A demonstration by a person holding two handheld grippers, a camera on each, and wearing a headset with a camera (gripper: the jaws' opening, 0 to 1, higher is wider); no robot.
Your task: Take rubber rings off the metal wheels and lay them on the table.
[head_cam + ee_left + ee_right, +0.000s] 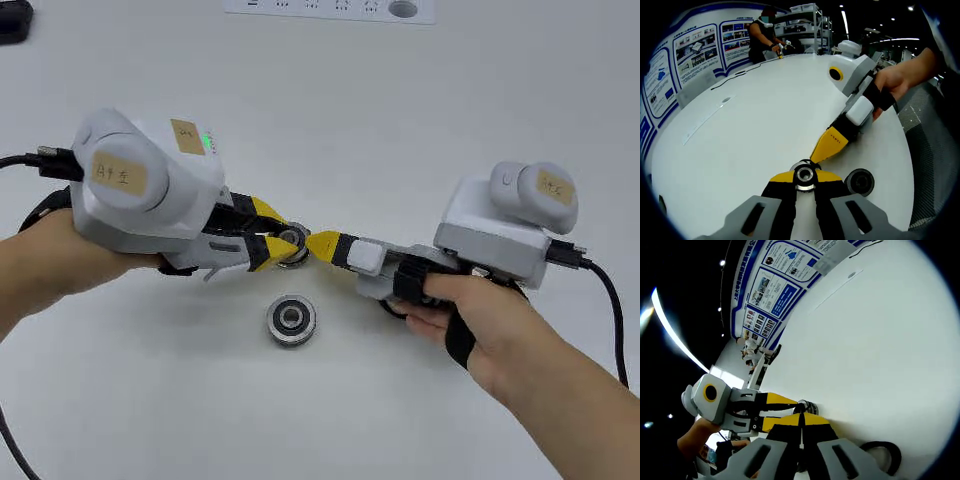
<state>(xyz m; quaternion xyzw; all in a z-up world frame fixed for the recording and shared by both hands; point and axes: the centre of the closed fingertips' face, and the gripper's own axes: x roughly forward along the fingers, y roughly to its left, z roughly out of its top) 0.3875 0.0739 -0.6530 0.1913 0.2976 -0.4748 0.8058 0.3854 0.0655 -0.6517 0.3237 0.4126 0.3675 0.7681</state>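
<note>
Clamping a metal wheel just above the bench, the left tongs steady it, likely so the right tongs, closed at its rim, can peel it; another wheel lies beneath, rubber ring on.

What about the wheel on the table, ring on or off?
On: a black ring wraps the wheel lying flat on the table.

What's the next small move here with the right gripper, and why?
Probably ease the right gripper back from the wheel to peel its ring. The left gripper is shut on that wheel, and the right one's shut tips touch its edge; whether they pinch rubber, I can't tell.
</note>
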